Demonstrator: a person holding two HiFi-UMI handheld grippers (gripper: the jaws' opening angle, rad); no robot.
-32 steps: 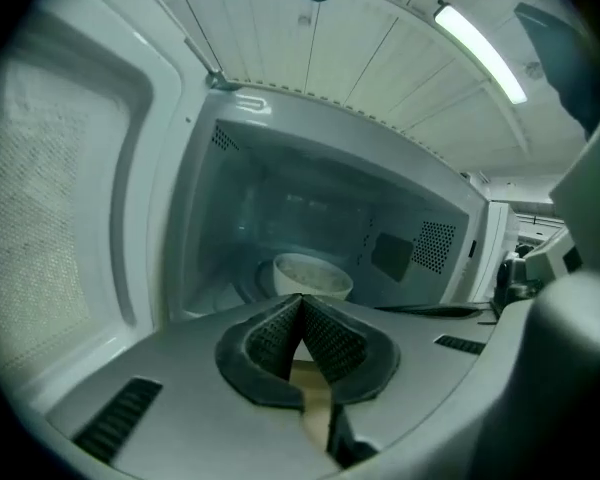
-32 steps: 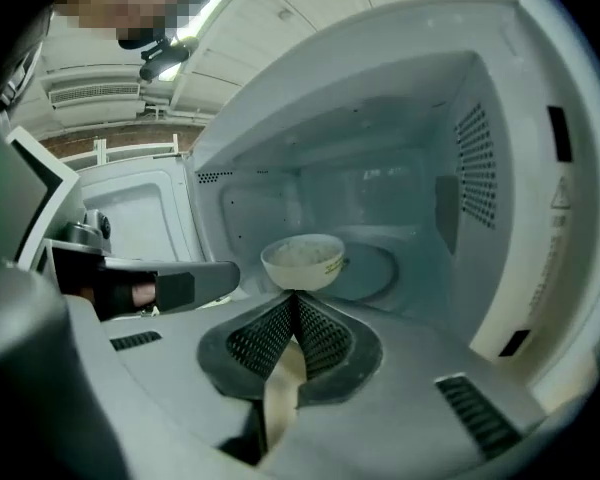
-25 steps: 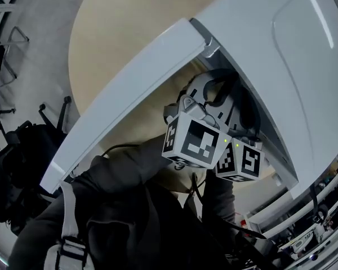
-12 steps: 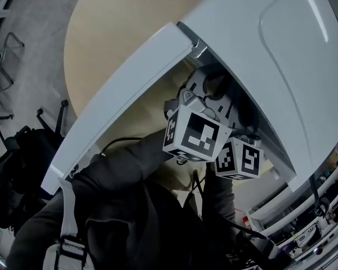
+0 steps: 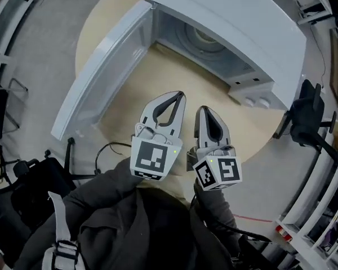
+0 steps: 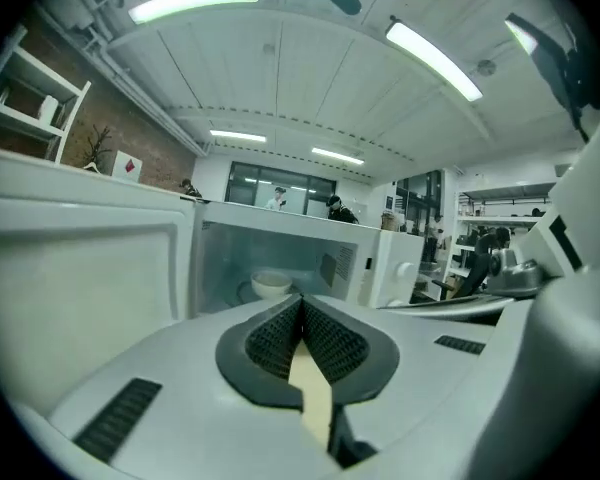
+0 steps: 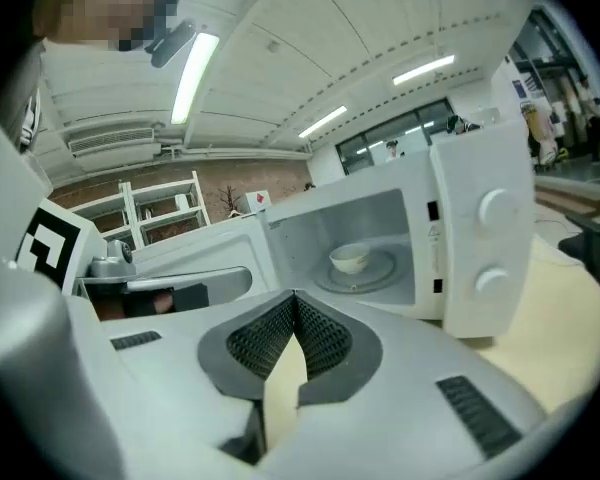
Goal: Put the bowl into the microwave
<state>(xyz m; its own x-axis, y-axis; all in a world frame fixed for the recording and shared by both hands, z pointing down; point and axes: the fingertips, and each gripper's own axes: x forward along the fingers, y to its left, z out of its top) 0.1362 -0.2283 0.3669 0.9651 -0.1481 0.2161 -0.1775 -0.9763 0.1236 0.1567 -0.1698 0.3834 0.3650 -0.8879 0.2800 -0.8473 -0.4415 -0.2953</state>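
The white microwave stands on the round beige table with its door swung wide open to the left. A small white bowl sits on the glass turntable inside; it also shows as the bowl in the left gripper view and the bowl in the right gripper view. My left gripper and right gripper hover side by side over the table, in front of the microwave's opening and clear of it. Both are shut and empty, their ribbed pads pressed together.
A dark office chair stands to the right of the table. A black bag and a chair base lie on the floor at the left. The microwave's control knobs face me. White shelves line the back wall.
Both grippers have drawn back out of the microwave's mouth towards me. The view has pulled away, so the cavity with the bowl on the turntable now shows.
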